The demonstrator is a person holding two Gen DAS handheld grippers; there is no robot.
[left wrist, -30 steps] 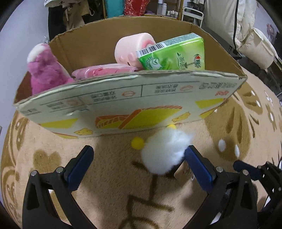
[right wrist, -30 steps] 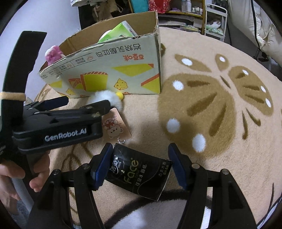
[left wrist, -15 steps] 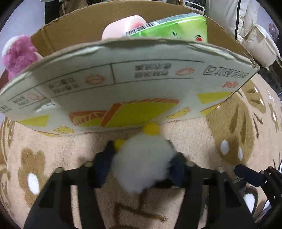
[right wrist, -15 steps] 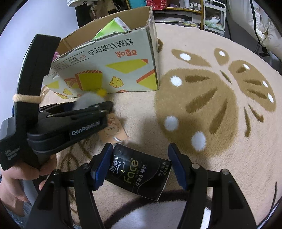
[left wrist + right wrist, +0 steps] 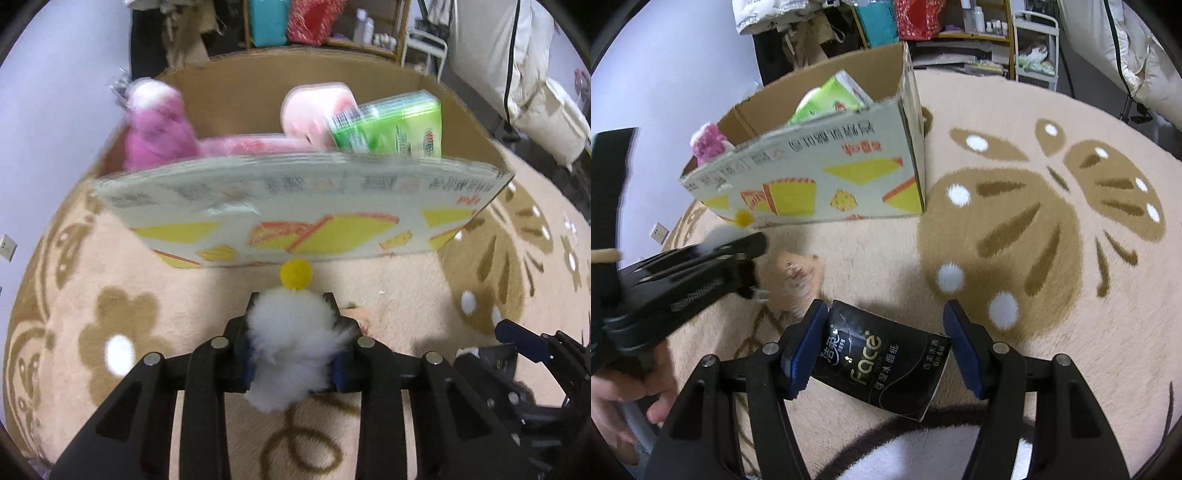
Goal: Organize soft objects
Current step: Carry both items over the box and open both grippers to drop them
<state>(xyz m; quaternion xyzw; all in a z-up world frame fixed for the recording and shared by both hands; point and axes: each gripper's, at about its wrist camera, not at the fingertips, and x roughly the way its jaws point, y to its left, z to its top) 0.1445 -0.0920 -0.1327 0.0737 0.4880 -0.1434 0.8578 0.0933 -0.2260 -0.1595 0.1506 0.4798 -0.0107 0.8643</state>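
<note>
Left claw (image 5: 291,339) clenched on a fluffy white plush toy with yellow pompom (image 5: 290,343), held above the beige patterned carpet (image 5: 110,280) just before the printed cardboard box (image 5: 295,206). Right claw (image 5: 886,347) released, straddling a black tissue pack (image 5: 882,362) lying on the carpet; left blue pad touches it.

This is a lived-in room of a home. A plush beige rug (image 5: 1015,258) with brown flower shapes and white dots covers the floor. Along the far wall stand a wooden shelf (image 5: 975,26) with small bottles, a white wire rack (image 5: 1034,48) and hanging clothes (image 5: 184,33). Pale padded bedding (image 5: 532,62) is piled at the right. A cardboard box (image 5: 827,177) holds soft toys and tissue packs.
</note>
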